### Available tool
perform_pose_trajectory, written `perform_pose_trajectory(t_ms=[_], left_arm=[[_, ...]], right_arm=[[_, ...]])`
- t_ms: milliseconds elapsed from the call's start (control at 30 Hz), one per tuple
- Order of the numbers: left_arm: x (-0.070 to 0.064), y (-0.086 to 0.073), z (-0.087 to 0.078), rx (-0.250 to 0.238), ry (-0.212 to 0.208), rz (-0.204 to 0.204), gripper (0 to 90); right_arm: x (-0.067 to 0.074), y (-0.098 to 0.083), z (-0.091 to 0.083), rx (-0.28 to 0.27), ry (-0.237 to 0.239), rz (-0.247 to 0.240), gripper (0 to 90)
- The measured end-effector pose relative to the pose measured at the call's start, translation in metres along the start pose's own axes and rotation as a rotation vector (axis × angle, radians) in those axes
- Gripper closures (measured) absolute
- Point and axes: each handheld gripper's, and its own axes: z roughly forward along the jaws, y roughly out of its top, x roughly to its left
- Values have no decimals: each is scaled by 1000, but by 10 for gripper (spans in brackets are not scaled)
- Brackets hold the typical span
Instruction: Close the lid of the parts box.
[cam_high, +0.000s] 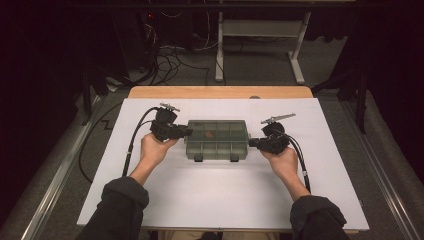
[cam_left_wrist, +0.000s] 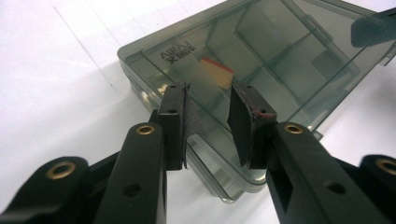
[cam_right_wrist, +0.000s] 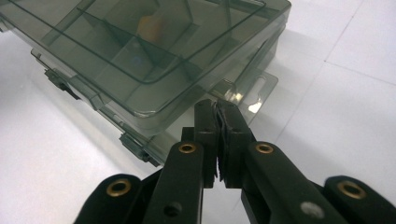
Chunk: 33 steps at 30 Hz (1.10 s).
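Note:
A grey see-through compartment box (cam_high: 218, 146) lies shut in the middle of the white table top (cam_high: 225, 195). A small orange piece (cam_high: 209, 133) sits in one of its back compartments and appears through the lid (cam_left_wrist: 217, 72) (cam_right_wrist: 152, 25). My left gripper (cam_high: 187, 131) is at the box's left end. Its jaws (cam_left_wrist: 208, 100) stand apart over the corner of the box (cam_left_wrist: 289, 70), with a gap between the pads. My right gripper (cam_high: 251, 143) is at the right end. Its jaws (cam_right_wrist: 217, 107) are closed pad to pad, tips against the clear hang tab (cam_right_wrist: 254, 91) of the box (cam_right_wrist: 116, 60).
Two latches (cam_high: 198, 158) (cam_high: 234, 158) stick out of the box's front side. The white top has a wooden edge (cam_high: 220, 92) at the back. Beyond it are a white desk frame (cam_high: 297, 55) and cables on the floor (cam_high: 170, 62).

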Motion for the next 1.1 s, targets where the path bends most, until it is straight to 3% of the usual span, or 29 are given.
perform_pose_trajectory(t_ms=[333, 633, 1100], left_arm=[[-2, -11, 3, -4, -10, -14, 672], [-2, -20, 7, 7, -13, -19, 673], [-4, -27, 13, 24, 1, -12, 670]], right_arm=[[1, 0, -8, -27, -26, -24, 898], [10, 3, -8, -49, -11, -45, 898], [14, 1, 0, -24, 2, -56, 898]])
